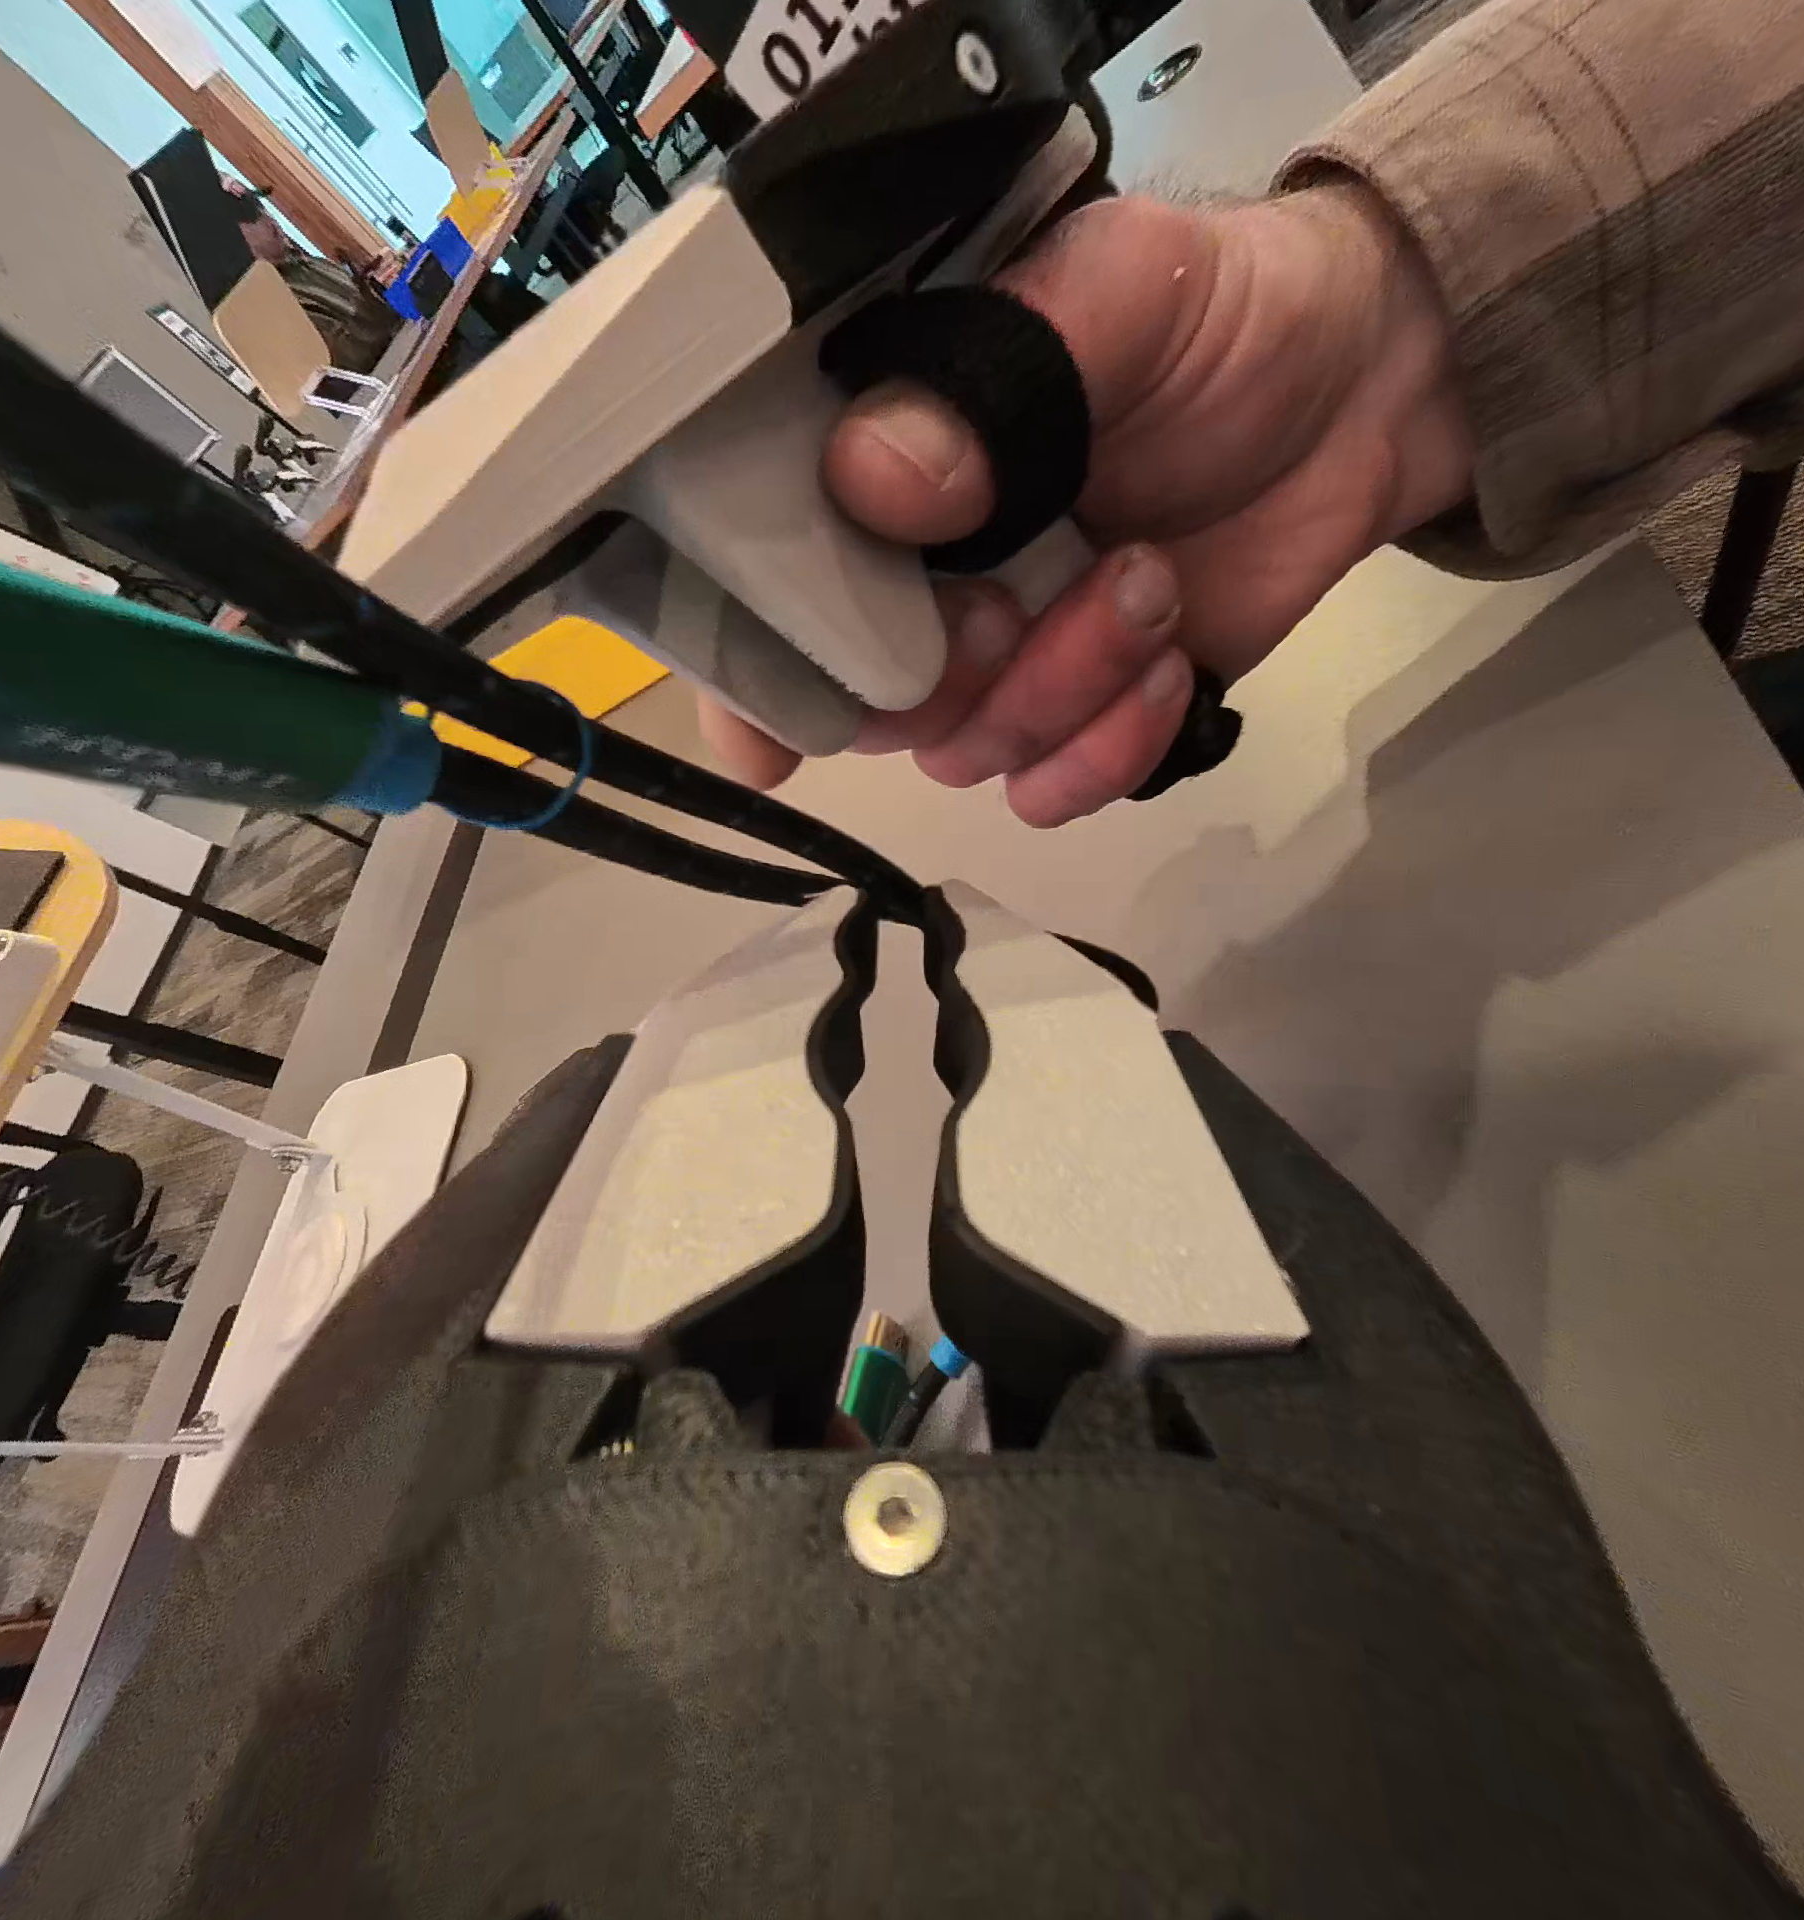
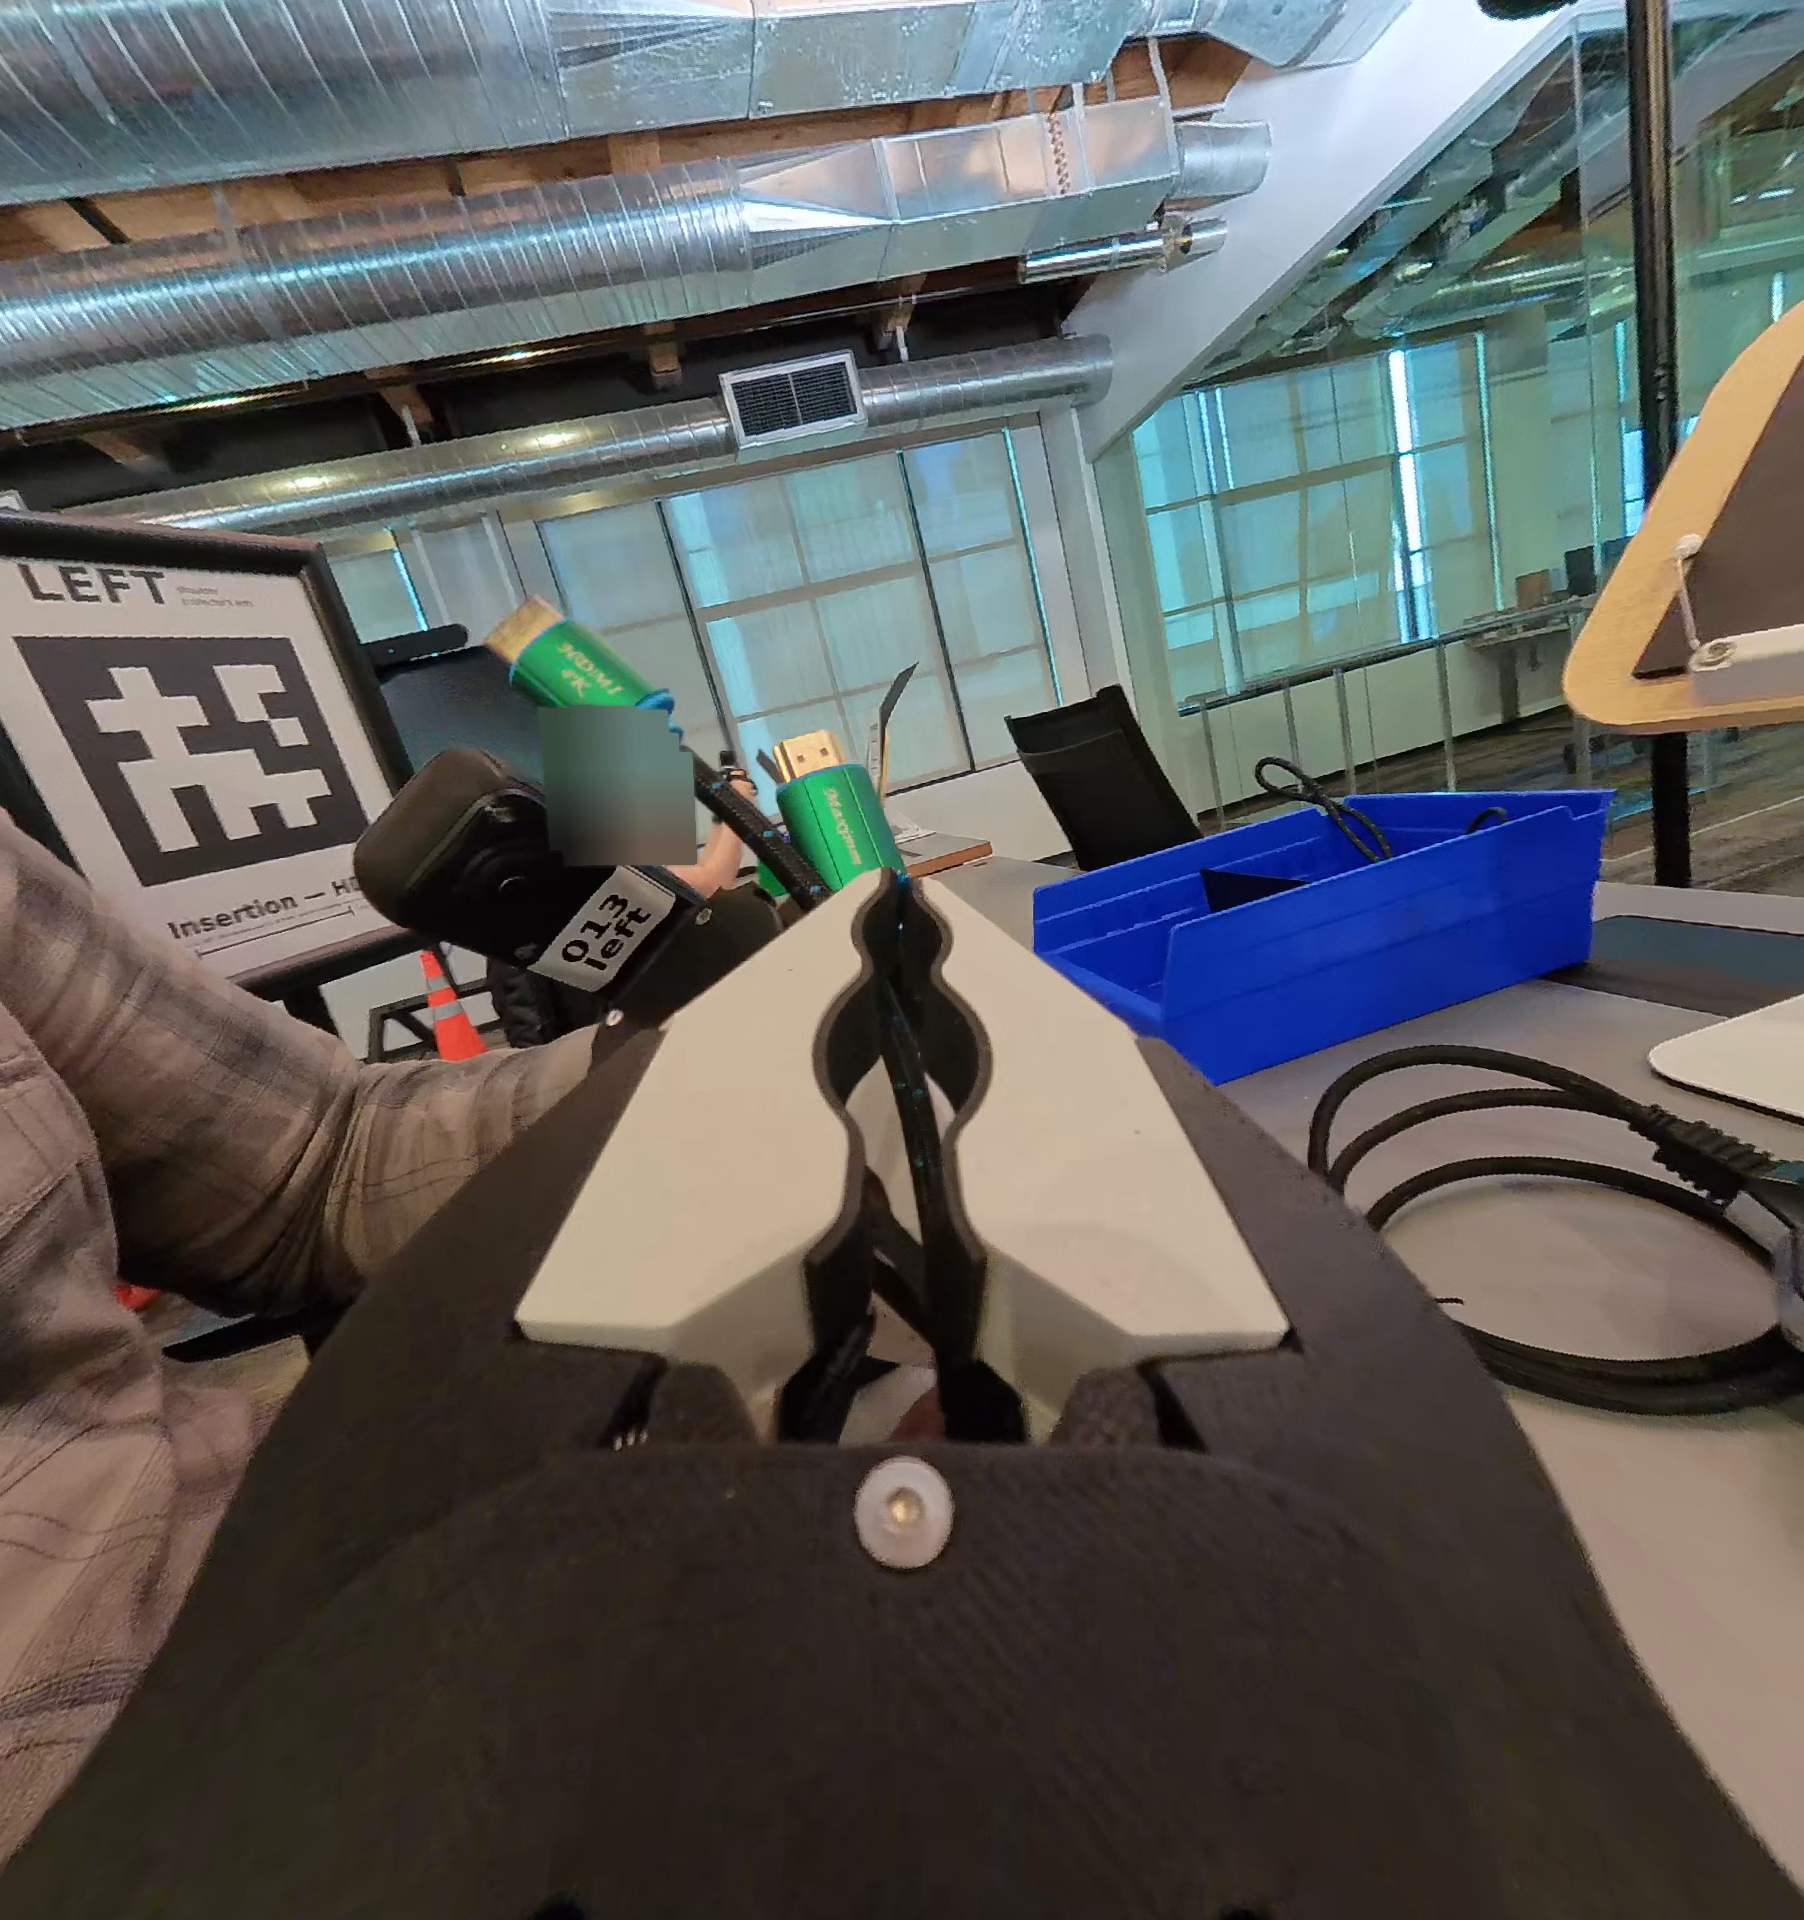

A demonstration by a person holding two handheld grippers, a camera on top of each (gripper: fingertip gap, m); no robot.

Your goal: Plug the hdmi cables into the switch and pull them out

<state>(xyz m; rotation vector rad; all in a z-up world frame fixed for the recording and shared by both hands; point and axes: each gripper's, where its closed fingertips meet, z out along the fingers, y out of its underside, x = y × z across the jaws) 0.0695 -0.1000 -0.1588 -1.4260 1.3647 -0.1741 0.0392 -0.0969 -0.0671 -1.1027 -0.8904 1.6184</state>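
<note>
Showing two black braided HDMI cables (image 1: pixel 669 790) pinched together at the tips of the left gripper (image 1: pixel 893 904), whose jaws stand narrow and closed on them. The cables run up and to the left from the tips; one ends in a green plug (image 1: pixel 160 707) with a blue collar, close to the lens and blurred. Beyond the tips, a person's hand (image 1: pixel 1137 499) grips the handle of the other gripper, a black strap looped around one finger, above the grey table (image 1: pixel 1449 935). A yellow sheet (image 1: pixel 576 665) lies on the table behind the cables.

In the right wrist view, the right gripper (image 2: pixel 893 894) is likewise nearly closed, holding a black cable (image 2: pixel 913 1091) that passes between its fingers and out at the tips. Just above the tips stands a green plug (image 2: pixel 841 821) with its gold connector upward; a second green plug (image 2: pixel 576 665) tilts to the left, higher up. The left gripper's camera body (image 2: pixel 493 862) lies behind them, beside a plaid sleeve (image 2: pixel 202 1122). To the right, a blue bin (image 2: pixel 1324 935) sits on the table, with a coiled black cord (image 2: pixel 1500 1195) nearer the lens. A framed marker board (image 2: pixel 171 748) stands at the left. The switch cannot be identified in either view.
</note>
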